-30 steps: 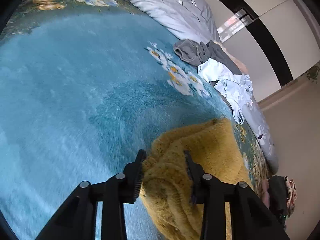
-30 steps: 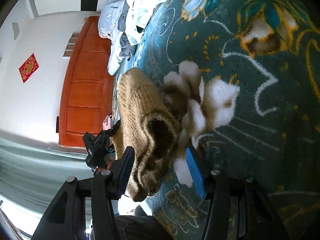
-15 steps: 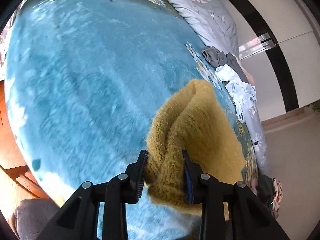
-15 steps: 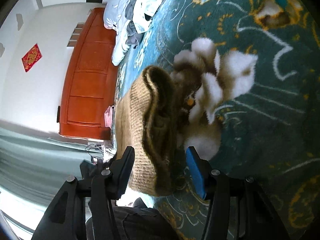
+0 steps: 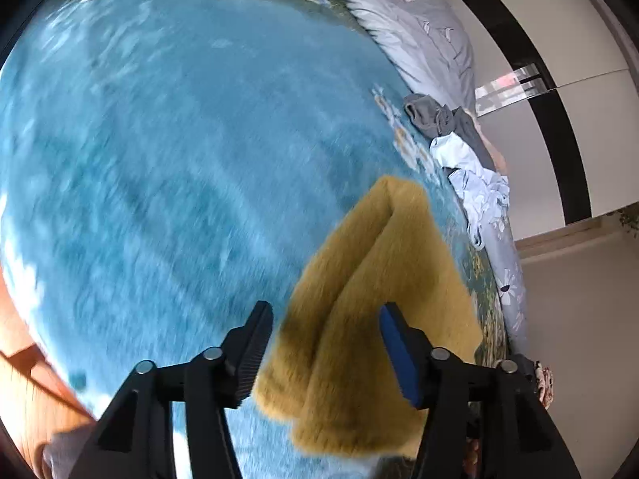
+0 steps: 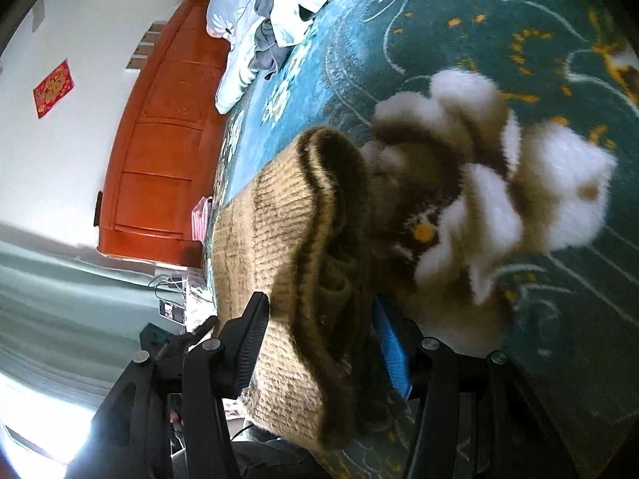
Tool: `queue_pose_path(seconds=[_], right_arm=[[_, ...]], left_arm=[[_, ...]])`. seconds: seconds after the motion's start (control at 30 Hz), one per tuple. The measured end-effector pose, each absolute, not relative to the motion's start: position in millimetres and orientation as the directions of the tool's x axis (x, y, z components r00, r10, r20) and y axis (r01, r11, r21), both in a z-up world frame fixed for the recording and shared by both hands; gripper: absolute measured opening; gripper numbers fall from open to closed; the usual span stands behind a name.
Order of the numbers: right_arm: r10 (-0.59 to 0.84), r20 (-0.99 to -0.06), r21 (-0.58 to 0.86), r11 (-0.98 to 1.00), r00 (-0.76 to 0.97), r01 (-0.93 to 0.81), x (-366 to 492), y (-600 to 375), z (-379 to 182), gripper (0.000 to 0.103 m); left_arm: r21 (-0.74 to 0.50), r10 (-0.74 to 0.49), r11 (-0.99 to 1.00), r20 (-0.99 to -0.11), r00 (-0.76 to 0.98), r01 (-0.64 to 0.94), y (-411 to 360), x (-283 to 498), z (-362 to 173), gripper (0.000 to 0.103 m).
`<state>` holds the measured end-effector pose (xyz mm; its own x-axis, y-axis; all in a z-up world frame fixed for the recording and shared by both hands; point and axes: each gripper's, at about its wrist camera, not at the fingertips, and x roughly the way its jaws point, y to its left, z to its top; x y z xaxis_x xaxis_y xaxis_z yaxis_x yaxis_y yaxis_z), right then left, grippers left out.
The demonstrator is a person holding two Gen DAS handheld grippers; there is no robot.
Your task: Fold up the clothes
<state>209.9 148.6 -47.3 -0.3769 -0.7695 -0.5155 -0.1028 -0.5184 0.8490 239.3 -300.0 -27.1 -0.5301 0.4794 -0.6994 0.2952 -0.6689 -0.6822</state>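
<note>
No text can be read; the red wall hanging [image 6: 53,88] shows only blurred gold marks.

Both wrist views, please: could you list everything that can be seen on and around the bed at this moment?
Knitted sweater: one, mustard yellow, folded on the blanket, between the fingers of both grippers.
Blanket: one, teal with flower pattern, covering the bed.
Loose clothes: a heap, grey and white, at the far edge of the blanket.
Quilt: one, pale grey with daisies, along the bed's far side.
Headboard: one, orange-brown wood, against the wall.
Red decoration: one, on the white wall.
Curtain: pale green, beside the bed.
Left gripper: black, blue pad, jaws spread either side of the sweater.
Right gripper: black, blue pad, jaws spread around the sweater's folded end.
</note>
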Motion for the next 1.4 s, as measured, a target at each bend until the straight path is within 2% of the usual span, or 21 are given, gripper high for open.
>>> queue_pose_path(seconds=[0.23,0.3,0.47,0.83,0.97,1.13,1.17,1.27,1.3,1.4], right_arm=[[-0.775,-0.52,0.847,-0.521,-0.358,-0.102,195,139,-52,0.057],[-0.78,-0.514,0.851,-0.516,-0.356,-0.097,192,138,-53,0.057],[-0.798,-0.491,0.865,-0.496,-0.349,-0.082,180,130,-55,0.057],[-0.8,-0.507,0.846,-0.533,-0.32,-0.009,188,116,-51,0.054],[-0.8,-0.508,0.846,-0.533,-0.319,-0.011,194,116,-53,0.053],[-0.797,-0.517,0.843,-0.537,-0.312,-0.026,184,111,-54,0.052],[-0.797,-0.518,0.843,-0.537,-0.312,-0.03,183,110,-54,0.052],[-0.79,-0.528,0.838,-0.545,-0.31,-0.039,182,110,-52,0.05],[-0.787,-0.535,0.834,-0.551,-0.309,-0.039,183,110,-51,0.048],[-0.778,-0.546,0.824,-0.565,-0.31,-0.035,184,110,-45,0.044]], left_arm=[[-0.722,0.582,-0.655,-0.671,-0.459,0.224,-286,193,-44,0.065],[-0.733,0.605,-0.649,-0.66,-0.446,0.204,-281,189,-44,0.067],[-0.701,0.611,-0.7,-0.687,-0.393,0.138,-272,183,-37,0.067],[-0.64,0.59,-0.767,-0.734,-0.337,0.053,-254,190,-30,0.067],[-0.63,0.584,-0.774,-0.744,-0.324,0.053,-252,188,-33,0.07],[-0.683,0.617,-0.722,-0.709,-0.342,0.111,-260,191,-35,0.07],[-0.678,0.612,-0.728,-0.71,-0.348,0.104,-257,194,-32,0.067],[-0.648,0.584,-0.758,-0.724,-0.368,0.072,-246,202,-20,0.042],[-0.635,0.572,-0.77,-0.729,-0.376,0.061,-242,205,-16,0.037],[-0.626,0.564,-0.779,-0.724,-0.397,0.035,-236,213,-3,0.033]])
